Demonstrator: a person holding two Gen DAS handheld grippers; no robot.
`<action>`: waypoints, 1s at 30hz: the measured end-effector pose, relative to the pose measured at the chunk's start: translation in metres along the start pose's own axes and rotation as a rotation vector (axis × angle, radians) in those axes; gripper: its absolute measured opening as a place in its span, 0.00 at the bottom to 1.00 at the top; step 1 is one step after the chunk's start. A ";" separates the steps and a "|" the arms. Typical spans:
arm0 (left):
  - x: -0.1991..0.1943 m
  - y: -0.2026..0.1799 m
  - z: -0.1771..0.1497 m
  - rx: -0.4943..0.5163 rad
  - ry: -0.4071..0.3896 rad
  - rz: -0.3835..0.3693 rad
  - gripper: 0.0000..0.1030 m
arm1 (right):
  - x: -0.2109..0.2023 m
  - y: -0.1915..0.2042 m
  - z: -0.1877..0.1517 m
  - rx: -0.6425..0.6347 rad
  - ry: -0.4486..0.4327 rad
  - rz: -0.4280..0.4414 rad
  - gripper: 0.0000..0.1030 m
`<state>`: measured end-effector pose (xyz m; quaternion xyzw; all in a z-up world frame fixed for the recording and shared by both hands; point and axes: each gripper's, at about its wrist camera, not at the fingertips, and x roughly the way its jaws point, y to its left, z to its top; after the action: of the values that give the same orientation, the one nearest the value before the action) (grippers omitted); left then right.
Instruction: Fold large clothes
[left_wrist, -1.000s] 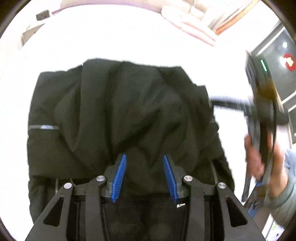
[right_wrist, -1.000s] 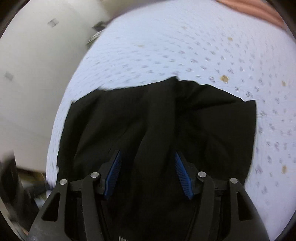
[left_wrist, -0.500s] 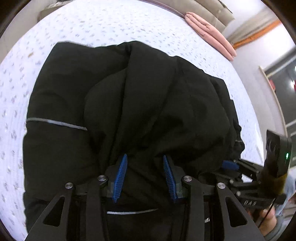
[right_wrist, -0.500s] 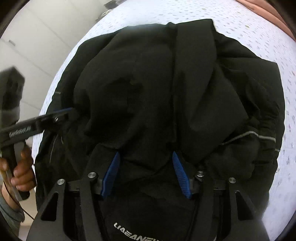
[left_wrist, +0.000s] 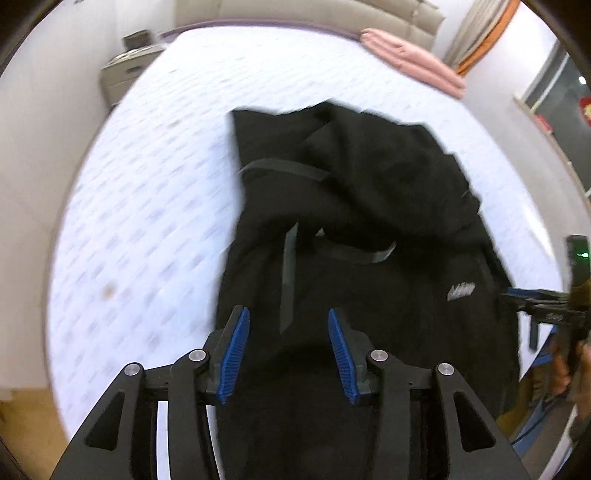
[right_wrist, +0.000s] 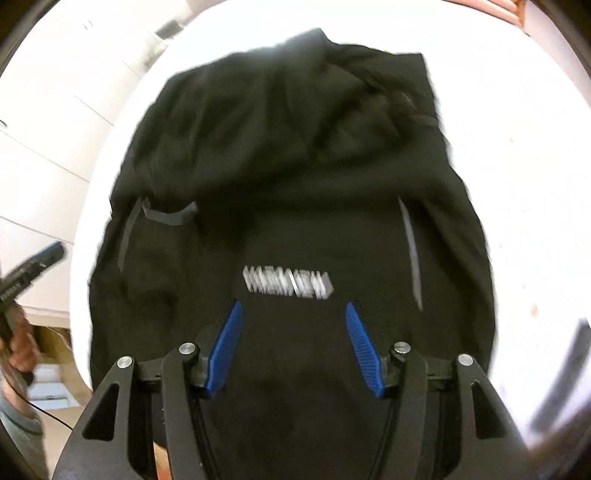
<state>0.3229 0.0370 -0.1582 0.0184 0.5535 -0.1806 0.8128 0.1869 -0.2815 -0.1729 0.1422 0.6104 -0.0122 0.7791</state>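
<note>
Jacket (left_wrist: 369, 229) down on bed (left_wrist: 147, 206), both grippers backing off.

Vs half a sec ago both cams sit higher & farther back, so more of the bundle shows, incl. white logo (right_wrist: 288, 284). Left gripper (left_wrist: 288, 354) & right gripper (right_wrist: 295, 350): jaws wide apart, nothing between the pads, fabric just lies below. Looks like a fold was just laid & released; garment is still lumpy w/ loose straps, so prob. more folds or smoothing needed.

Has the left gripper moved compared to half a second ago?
Yes. The left gripper has pulled back from the black jacket; more of the bed and the pink pillows now show.
</note>
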 end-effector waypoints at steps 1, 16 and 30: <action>-0.004 0.009 -0.010 -0.013 0.009 0.005 0.49 | -0.004 -0.002 -0.014 0.006 0.012 -0.016 0.60; 0.030 0.038 -0.145 -0.145 -0.038 0.086 0.57 | 0.039 -0.021 -0.100 -0.047 -0.074 -0.056 0.62; -0.039 0.018 -0.228 -0.232 -0.060 0.103 0.58 | -0.080 -0.058 -0.184 0.007 -0.296 -0.026 0.68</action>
<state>0.1119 0.1172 -0.2143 -0.0529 0.5442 -0.0740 0.8340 -0.0192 -0.3063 -0.1481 0.1335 0.4908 -0.0454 0.8598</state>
